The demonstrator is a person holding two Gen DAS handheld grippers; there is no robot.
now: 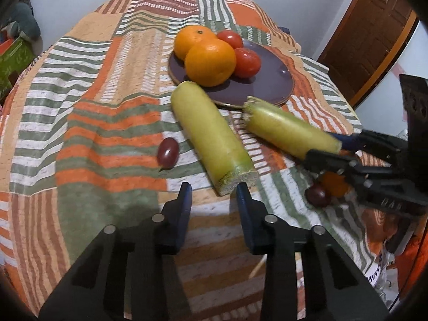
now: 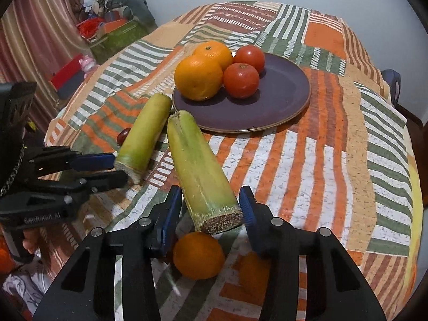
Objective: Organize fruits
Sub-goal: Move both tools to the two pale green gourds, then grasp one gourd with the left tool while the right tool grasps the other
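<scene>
A purple plate (image 1: 267, 85) (image 2: 281, 99) holds two oranges (image 1: 210, 61) (image 2: 199, 76) and two tomatoes (image 1: 246, 61) (image 2: 240, 80). Two yellow-green sugarcane pieces lie in front of it. My left gripper (image 1: 214, 200) (image 2: 117, 167) is open just before the cut end of the left piece (image 1: 211, 139) (image 2: 144, 136). My right gripper (image 2: 210, 203) (image 1: 331, 149) stands around the near end of the right piece (image 2: 198, 165) (image 1: 289, 128), with a gap showing at its left pad. A dark grape (image 1: 167, 152) (image 2: 123, 136) lies left of the cane.
A striped patchwork cloth (image 1: 107, 107) covers the round table. A loose orange (image 2: 198, 255) (image 1: 334, 184) and another dark grape (image 1: 317, 194) lie under the right gripper. A second orange shape (image 2: 254, 272) lies beside it. A wooden door (image 1: 369, 34) stands behind; clutter (image 2: 112, 34) stands at the far left.
</scene>
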